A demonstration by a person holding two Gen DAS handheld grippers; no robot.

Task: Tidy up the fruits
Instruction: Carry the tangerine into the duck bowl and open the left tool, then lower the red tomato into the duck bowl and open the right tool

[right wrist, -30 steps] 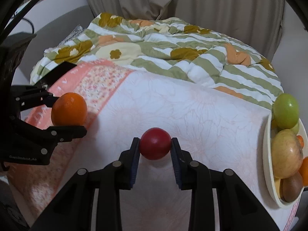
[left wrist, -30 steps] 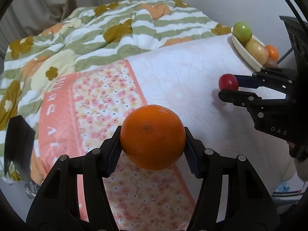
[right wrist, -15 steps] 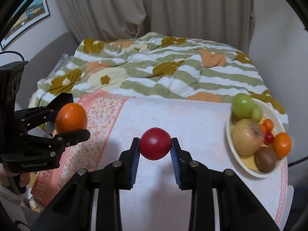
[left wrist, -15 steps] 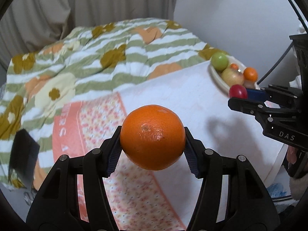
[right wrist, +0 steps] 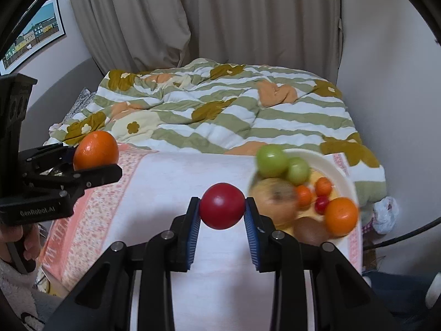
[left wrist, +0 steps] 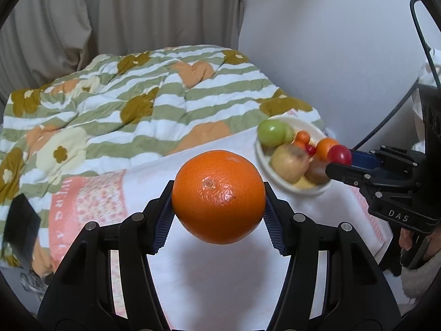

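The left gripper (left wrist: 219, 197) is clamped on a large orange (left wrist: 218, 196), its blue ribbed pads (left wrist: 162, 220) pressing the fruit from both sides so that it hangs clear of the white cloth (left wrist: 220, 275) below. Ahead of this gripper and to its right sits a white bowl (left wrist: 264, 162), holding a green apple (left wrist: 271, 133), a yellowish apple (left wrist: 289, 162), a small orange fruit (left wrist: 325, 145) and a few cherry tomatoes (left wrist: 311, 150). Farther right, the right gripper (left wrist: 340, 162) reaches in from the side.

The right gripper (right wrist: 222, 213) is closed tight on a small round red fruit (right wrist: 222, 205), which is pinched between its blue pads (right wrist: 194, 231) and held above the white cloth (right wrist: 220, 289). The bowl (right wrist: 335, 167) lies just ahead and to the right of this gripper; its contents are blurred. To its left, the left gripper (right wrist: 95, 162) holds the orange (right wrist: 96, 151) over a pink flowered cloth (right wrist: 91, 215). Beyond both tools spreads a green-striped flowered quilt (right wrist: 220, 115), with curtains (right wrist: 234, 19) behind it.
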